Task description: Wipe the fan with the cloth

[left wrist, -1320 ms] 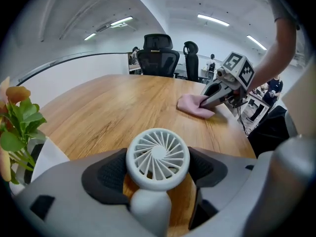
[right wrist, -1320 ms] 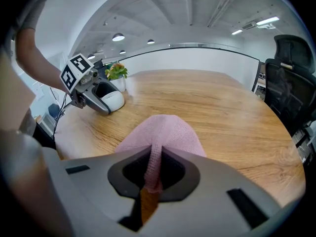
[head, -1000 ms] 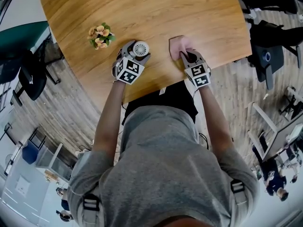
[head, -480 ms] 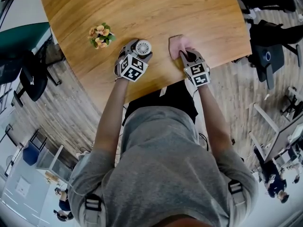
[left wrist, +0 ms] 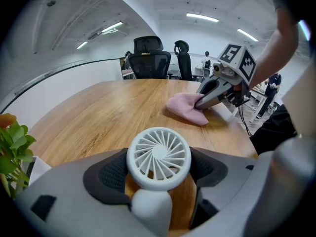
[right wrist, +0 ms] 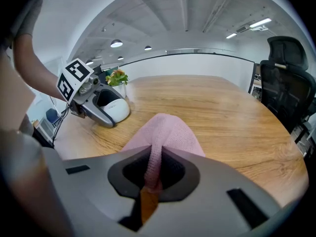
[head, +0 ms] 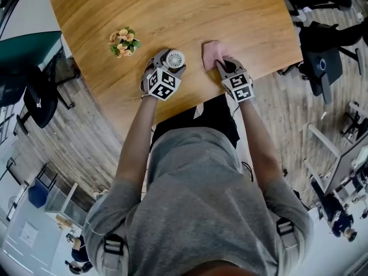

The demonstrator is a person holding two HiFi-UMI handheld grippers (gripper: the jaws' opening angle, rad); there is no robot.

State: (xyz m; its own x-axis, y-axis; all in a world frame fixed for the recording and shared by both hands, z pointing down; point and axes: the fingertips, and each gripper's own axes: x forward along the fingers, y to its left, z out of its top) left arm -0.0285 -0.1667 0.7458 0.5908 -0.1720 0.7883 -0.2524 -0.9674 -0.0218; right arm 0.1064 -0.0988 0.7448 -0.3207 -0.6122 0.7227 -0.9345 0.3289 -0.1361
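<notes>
Counts: one potted plant (head: 123, 42), one fan (head: 173, 58), one cloth (head: 210, 53), two hand-held grippers, one table (head: 172, 10).
Potted plant: leftmost, apart from the fan.
Fan: small, white, by the table's near edge, between plant and cloth.
Left hand-held gripper (left wrist: 158, 169): jaws clamped on the fan's round head from both sides.
Cloth: pink, bunched on the table right of the fan.
Right hand-held gripper (right wrist: 154, 174): almost fully closed, pinching a fold of the cloth.
</notes>
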